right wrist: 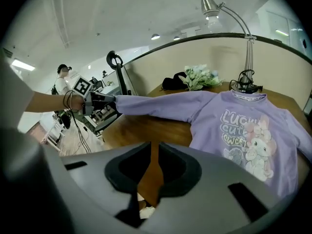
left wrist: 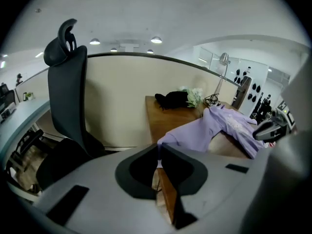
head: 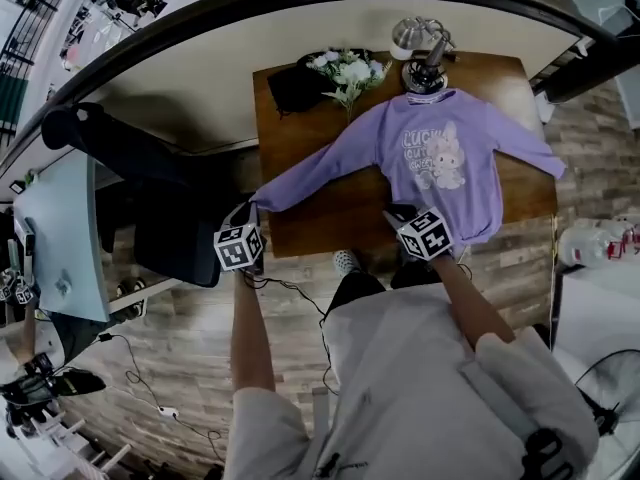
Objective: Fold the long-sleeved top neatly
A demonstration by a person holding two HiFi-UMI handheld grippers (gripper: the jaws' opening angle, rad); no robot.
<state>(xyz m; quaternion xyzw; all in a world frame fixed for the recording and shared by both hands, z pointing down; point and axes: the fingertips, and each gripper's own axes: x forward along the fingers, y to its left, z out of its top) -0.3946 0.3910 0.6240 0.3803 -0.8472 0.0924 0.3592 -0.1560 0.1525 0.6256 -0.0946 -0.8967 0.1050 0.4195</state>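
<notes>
Nearest, the left gripper [left wrist: 158, 152] is pinched shut on the cuff [head: 262, 202] of the lilac long-sleeved cotton top [head: 440, 158], at the brown wooden table's [head: 330, 223] near-left corner. The right gripper [right wrist: 152, 167], its jaws a narrow slit with nothing between them, hangs by the hem. With nothing pinning the body, a tug on that sleeve could skew the top or slip the cuff free. The top lies print-up, long axis near-to-far, collar pointing away toward the chrome desk lamp [head: 425, 53].
</notes>
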